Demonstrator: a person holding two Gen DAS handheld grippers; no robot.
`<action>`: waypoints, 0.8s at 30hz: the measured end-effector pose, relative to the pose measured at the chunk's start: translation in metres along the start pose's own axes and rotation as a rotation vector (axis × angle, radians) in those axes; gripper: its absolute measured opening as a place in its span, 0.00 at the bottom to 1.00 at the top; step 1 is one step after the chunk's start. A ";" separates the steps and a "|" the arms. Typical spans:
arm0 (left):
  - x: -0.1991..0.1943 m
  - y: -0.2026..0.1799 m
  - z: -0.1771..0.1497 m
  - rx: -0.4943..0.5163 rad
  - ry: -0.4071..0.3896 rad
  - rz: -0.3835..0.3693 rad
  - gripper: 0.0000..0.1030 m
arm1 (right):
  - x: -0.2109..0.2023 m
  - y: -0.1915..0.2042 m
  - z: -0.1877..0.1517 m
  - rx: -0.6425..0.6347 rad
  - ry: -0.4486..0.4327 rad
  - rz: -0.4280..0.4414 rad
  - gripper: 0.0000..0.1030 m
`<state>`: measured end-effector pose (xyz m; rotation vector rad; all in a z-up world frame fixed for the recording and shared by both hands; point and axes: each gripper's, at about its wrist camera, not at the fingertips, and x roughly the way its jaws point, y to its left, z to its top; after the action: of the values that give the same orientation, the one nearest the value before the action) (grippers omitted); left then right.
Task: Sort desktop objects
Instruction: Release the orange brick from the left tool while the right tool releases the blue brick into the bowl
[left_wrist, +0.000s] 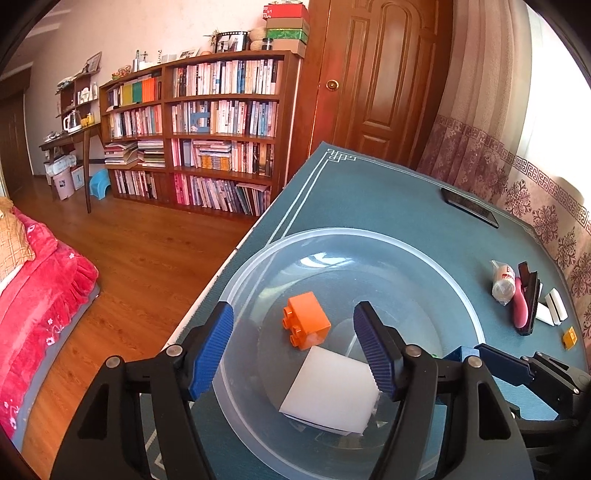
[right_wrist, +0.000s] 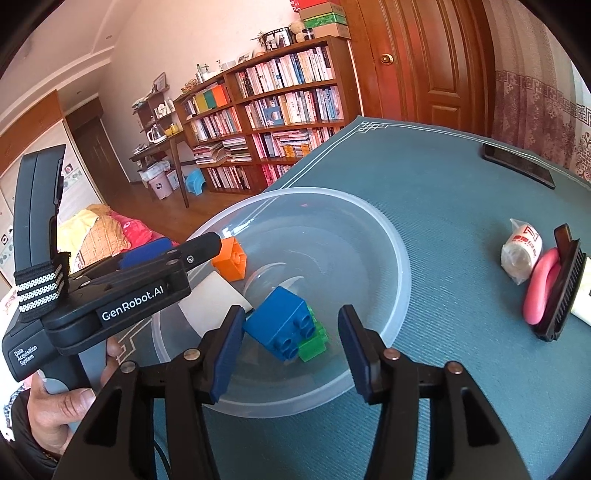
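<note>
In the left wrist view, the right finger of the left hand-held gripper (left_wrist: 293, 345) covers one corner of the white block (left_wrist: 330, 391) lying in the clear bowl (left_wrist: 369, 236). The bowl's near rim is cut off behind the gripper body at the bottom edge.

In the right wrist view, the blue brick (right_wrist: 279, 323) hides most of the green brick (right_wrist: 314, 341) beneath it. The left gripper's body crosses in front of the orange brick (right_wrist: 231, 264) and the white block (right_wrist: 214, 299), hiding part of each. The white pieces (right_wrist: 580, 306) beside the black brush (right_wrist: 563, 291) are cut off at the right edge. The printing on the wrapped roll (right_wrist: 522, 251) is too small to read.
</note>
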<state>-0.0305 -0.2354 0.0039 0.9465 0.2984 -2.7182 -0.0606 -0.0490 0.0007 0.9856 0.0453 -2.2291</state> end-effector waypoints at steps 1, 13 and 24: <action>-0.001 0.000 0.000 -0.001 -0.001 -0.001 0.69 | -0.001 -0.001 0.000 0.004 -0.001 -0.002 0.58; -0.006 -0.012 0.001 0.023 -0.001 -0.001 0.69 | -0.019 -0.012 -0.004 0.039 -0.041 -0.007 0.59; -0.012 -0.029 -0.002 0.046 0.000 -0.009 0.69 | -0.035 -0.032 -0.008 0.094 -0.068 -0.038 0.59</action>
<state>-0.0291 -0.2057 0.0131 0.9604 0.2415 -2.7446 -0.0583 -0.0016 0.0104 0.9653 -0.0724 -2.3158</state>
